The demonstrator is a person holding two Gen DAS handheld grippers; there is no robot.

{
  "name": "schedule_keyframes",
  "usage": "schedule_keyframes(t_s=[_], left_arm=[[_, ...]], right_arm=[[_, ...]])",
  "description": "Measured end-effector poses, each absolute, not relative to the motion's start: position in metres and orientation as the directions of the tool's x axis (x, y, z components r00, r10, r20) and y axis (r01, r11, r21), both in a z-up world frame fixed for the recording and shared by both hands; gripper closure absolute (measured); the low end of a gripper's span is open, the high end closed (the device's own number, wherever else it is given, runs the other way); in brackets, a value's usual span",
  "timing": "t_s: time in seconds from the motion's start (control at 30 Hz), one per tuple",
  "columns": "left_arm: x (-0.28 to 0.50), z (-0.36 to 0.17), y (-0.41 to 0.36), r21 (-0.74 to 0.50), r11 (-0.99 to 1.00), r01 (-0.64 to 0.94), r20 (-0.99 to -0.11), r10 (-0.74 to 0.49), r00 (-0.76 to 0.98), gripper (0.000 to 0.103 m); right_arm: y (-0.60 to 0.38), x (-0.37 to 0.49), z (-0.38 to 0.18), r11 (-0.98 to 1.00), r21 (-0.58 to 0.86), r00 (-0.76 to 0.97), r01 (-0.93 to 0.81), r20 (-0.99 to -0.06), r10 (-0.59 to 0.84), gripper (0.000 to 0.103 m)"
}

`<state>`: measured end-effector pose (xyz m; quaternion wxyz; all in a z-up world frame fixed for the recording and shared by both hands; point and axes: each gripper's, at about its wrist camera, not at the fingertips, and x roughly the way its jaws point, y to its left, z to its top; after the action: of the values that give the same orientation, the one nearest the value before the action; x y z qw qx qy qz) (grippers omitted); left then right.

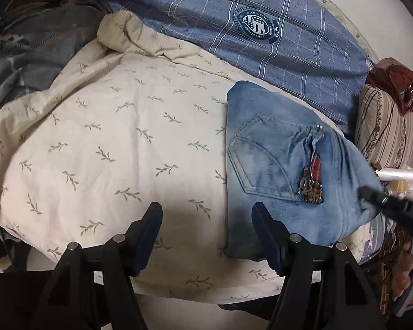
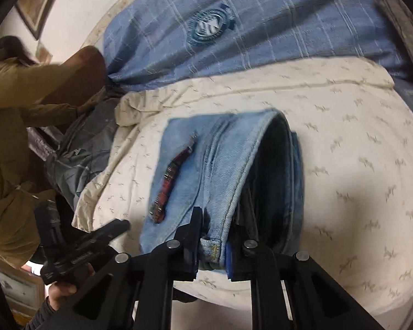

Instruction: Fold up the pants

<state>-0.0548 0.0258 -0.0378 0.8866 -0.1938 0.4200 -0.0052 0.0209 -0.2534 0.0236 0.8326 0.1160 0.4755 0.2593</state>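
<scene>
The pants are light blue jeans, folded into a compact stack on a cream leaf-print bedsheet. A back pocket with a red patch faces up. My left gripper is open and empty, above the sheet just left of the jeans' near edge. My right gripper is shut on the waistband edge of the jeans and lifts the top layer, so the dark inside shows. The right gripper also shows in the left wrist view at the jeans' right edge.
A blue plaid quilt lies along the far side of the bed. Grey and dark clothes pile at the far left. A striped pillow and a brown bag sit at the right. A person in an olive jacket stands beside the bed.
</scene>
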Motion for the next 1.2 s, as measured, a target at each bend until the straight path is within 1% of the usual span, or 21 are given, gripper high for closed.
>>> schedule_keyframes(t_s=[0.17, 0.23, 0.3, 0.37, 0.43, 0.5, 0.6, 0.67, 0.73, 0.83, 0.93, 1.0, 1.07, 1.13, 1.2], left_arm=[[-0.041, -0.031, 0.011, -0.324, 0.939, -0.116, -0.743, -0.177, 0.645, 0.035], [-0.035, -0.028, 0.002, -0.302, 0.949, -0.095, -0.741, -0.17, 0.65, 0.035], [-0.026, -0.027, -0.011, -0.264, 0.962, -0.068, -0.747, -0.159, 0.646, 0.034], [-0.019, -0.034, -0.024, -0.211, 0.976, -0.046, -0.771, -0.138, 0.622, 0.033], [-0.013, -0.045, -0.035, -0.145, 0.989, -0.041, -0.801, -0.093, 0.592, 0.032], [-0.012, -0.048, -0.041, -0.081, 0.996, -0.028, -0.81, -0.049, 0.584, 0.03], [-0.011, -0.045, -0.042, -0.042, 0.999, -0.006, -0.819, -0.031, 0.573, 0.03], [-0.01, -0.047, -0.042, -0.031, 1.0, 0.006, -0.833, -0.029, 0.552, 0.03], [-0.013, -0.048, -0.041, -0.032, 0.999, 0.005, -0.834, -0.03, 0.55, 0.029], [-0.014, -0.05, -0.038, -0.052, 0.999, -0.001, -0.834, -0.042, 0.55, 0.028], [-0.013, -0.051, -0.035, -0.067, 0.998, -0.01, -0.834, -0.05, 0.55, 0.027], [-0.014, -0.052, -0.034, -0.075, 0.997, -0.015, -0.832, -0.055, 0.553, 0.026], [-0.014, -0.052, -0.032, -0.089, 0.996, -0.016, -0.829, -0.066, 0.555, 0.026], [-0.014, -0.054, -0.03, -0.109, 0.994, -0.022, -0.828, -0.078, 0.556, 0.023], [-0.013, -0.055, -0.027, -0.124, 0.992, -0.022, -0.827, -0.091, 0.554, 0.021]], right_arm=[[-0.266, 0.025, -0.015, 0.842, 0.48, 0.376, -0.248, -0.753, 0.54, 0.089], [-0.269, 0.025, -0.018, 0.838, 0.488, 0.376, -0.243, -0.749, 0.545, 0.089], [-0.269, 0.027, -0.021, 0.835, 0.494, 0.375, -0.242, -0.746, 0.55, 0.089], [-0.269, 0.028, -0.024, 0.834, 0.495, 0.373, -0.243, -0.746, 0.552, 0.089], [-0.27, 0.029, -0.028, 0.834, 0.497, 0.37, -0.239, -0.748, 0.551, 0.088], [-0.272, 0.029, -0.033, 0.832, 0.502, 0.359, -0.234, -0.751, 0.554, 0.087], [-0.269, 0.028, -0.029, 0.839, 0.479, 0.354, -0.259, -0.761, 0.544, 0.084], [-0.268, 0.027, -0.019, 0.843, 0.464, 0.349, -0.272, -0.769, 0.535, 0.079], [-0.268, 0.024, -0.007, 0.852, 0.439, 0.356, -0.287, -0.777, 0.52, 0.078], [-0.272, 0.02, 0.025, 0.885, 0.36, 0.429, -0.296, -0.777, 0.46, 0.078], [-0.27, 0.023, 0.052, 0.872, 0.379, 0.471, -0.309, -0.736, 0.486, 0.077], [-0.26, 0.031, 0.056, 0.849, 0.411, 0.453, -0.331, -0.72, 0.525, 0.077], [-0.247, 0.043, 0.049, 0.824, 0.452, 0.413, -0.342, -0.715, 0.564, 0.076], [-0.236, 0.057, 0.029, 0.799, 0.504, 0.342, -0.328, -0.725, 0.598, 0.076], [-0.233, 0.066, -0.005, 0.81, 0.522, 0.277, -0.269, -0.763, 0.584, 0.075]])
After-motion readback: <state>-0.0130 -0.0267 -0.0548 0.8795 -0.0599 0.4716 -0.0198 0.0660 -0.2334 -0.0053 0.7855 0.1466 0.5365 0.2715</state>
